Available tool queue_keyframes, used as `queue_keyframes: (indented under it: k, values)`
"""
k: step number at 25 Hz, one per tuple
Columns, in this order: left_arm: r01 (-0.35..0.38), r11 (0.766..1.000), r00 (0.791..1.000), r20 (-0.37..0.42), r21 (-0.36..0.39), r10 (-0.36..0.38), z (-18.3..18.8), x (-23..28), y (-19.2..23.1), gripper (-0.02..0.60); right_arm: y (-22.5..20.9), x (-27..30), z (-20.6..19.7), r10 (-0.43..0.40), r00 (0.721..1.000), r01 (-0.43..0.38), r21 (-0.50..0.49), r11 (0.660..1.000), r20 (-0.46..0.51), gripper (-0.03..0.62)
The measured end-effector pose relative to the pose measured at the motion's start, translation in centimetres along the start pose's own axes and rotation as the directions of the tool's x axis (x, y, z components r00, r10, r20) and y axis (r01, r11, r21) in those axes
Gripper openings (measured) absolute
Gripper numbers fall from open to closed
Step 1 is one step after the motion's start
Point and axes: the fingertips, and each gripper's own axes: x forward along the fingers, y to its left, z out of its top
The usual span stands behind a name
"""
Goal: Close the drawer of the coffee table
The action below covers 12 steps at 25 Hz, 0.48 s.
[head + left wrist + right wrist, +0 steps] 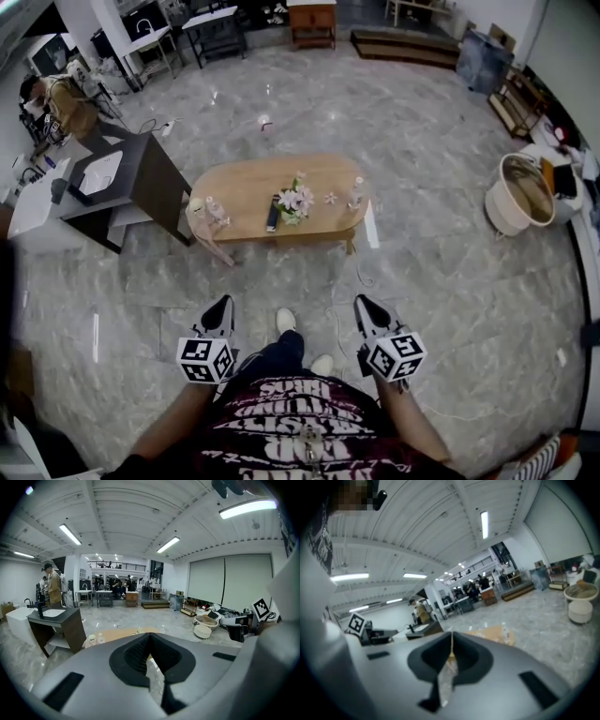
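The oval wooden coffee table (253, 187) stands mid-floor and carries a flower bunch (296, 200), a dark remote and small bottles. A pale panel (371, 225) sticks out at its right end; I cannot tell if it is the drawer. My left gripper (223, 306) and right gripper (364, 304) are both shut and empty, held side by side above the floor, well short of the table. In the left gripper view the table (117, 634) lies beyond the closed left gripper (149, 638). In the right gripper view the table (499, 632) shows past the closed right gripper (451, 641).
A dark sink cabinet (150, 173) stands left of the table, with a person (61, 101) behind it. A round white tub (497, 206) sits at the right near shelving. Thin cables (349, 281) trail on the marble floor. My own shoes (286, 321) are between the grippers.
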Motion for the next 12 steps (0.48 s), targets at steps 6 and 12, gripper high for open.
queue_keyframes:
  k: [6, 12]
  values:
    - [0.036, 0.999, 0.999, -0.028, -0.007, -0.036, -1.2, 2.0, -0.6, 0.021, -0.7, -0.5, -0.1, -0.053, 0.998, 0.052, -0.061, 0.997, -0.014, 0.035]
    - [0.083, 0.996, 0.993, -0.085, -0.011, -0.084, -3.1, 3.9, -0.3, 0.021, 0.0, 0.4, -2.7, -0.066, 0.996, 0.064, -0.036, 0.997, -0.059, 0.035]
